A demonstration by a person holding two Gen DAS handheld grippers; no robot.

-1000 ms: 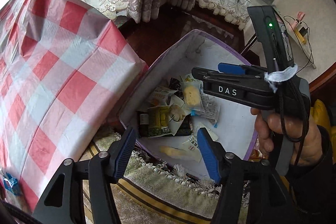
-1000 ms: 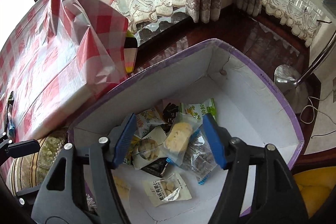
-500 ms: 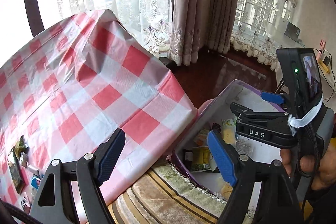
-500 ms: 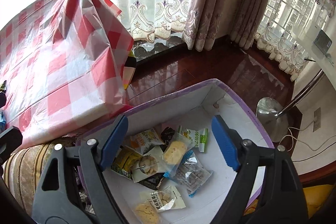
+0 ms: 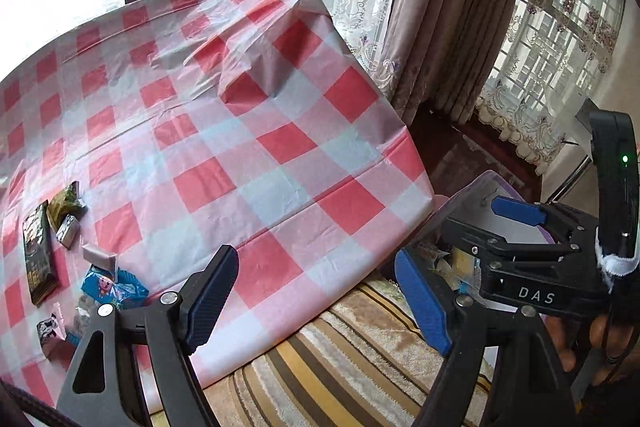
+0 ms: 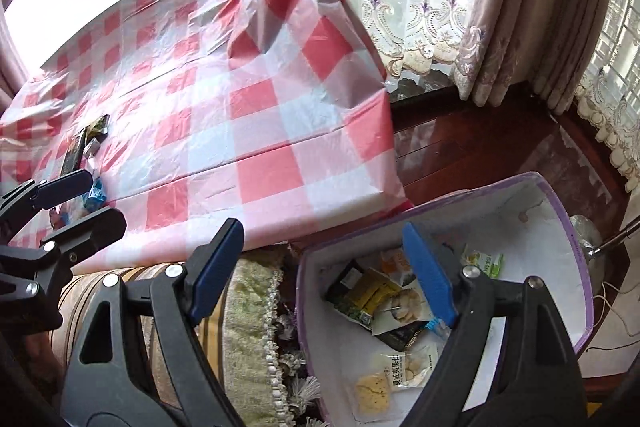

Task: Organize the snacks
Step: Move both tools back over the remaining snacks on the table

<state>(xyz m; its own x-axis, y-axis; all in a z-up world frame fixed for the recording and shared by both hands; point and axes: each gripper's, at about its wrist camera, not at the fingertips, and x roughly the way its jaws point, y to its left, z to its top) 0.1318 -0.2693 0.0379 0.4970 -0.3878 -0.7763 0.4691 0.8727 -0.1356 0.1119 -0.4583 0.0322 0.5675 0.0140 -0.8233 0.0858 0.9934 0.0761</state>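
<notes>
Loose snack packets [image 5: 60, 239] on red-checked table [image 5: 240, 147] lie at nine o'clock of left gripper [image 5: 316, 301], nearer hand; both grippers' fingers open, empty; right gripper [image 6: 328, 271] over white purple-rimmed box [image 6: 560, 227].

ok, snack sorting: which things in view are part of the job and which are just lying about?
Part of the job:
- purple-rimmed box holding sorted snack packets
- loose snacks on the checked tablecloth: blue packet, dark bar
- left tool and right tool, both open and empty

Just lying about:
- curtains
- striped cushion
- cable on the floor
</notes>
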